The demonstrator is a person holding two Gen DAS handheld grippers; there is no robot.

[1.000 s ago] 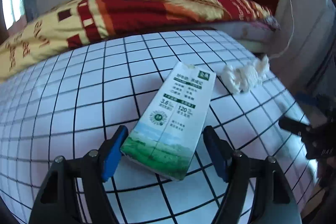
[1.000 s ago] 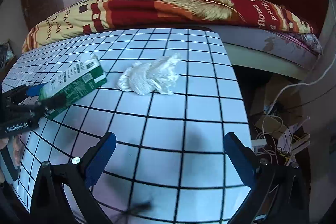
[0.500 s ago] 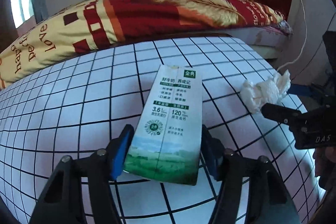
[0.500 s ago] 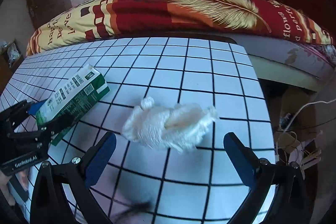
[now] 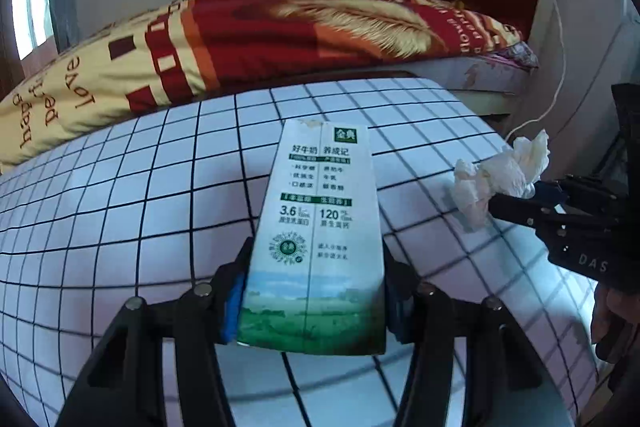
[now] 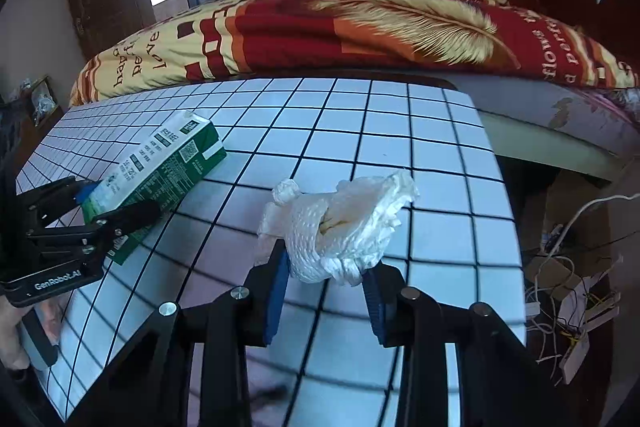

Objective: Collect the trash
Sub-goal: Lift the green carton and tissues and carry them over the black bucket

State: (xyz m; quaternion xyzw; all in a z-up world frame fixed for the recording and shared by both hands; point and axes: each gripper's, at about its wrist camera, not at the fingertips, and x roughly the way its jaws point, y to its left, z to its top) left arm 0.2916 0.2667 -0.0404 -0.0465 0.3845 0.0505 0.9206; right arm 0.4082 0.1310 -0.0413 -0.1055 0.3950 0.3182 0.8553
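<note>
Beside the bed point(image 6: 360, 23), left gripper point(image 5: 314, 301) clamping carton point(image 5: 316, 227), right gripper point(image 6: 326, 283) clamping tissue point(image 6: 340, 227).

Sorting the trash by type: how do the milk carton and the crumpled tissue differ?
The milk carton is a rigid, printed green-and-white box; the crumpled tissue is soft, plain white and shapeless. The carton sits in the left gripper, the tissue in the right gripper. Both are clamped above the checked tablecloth.
</note>
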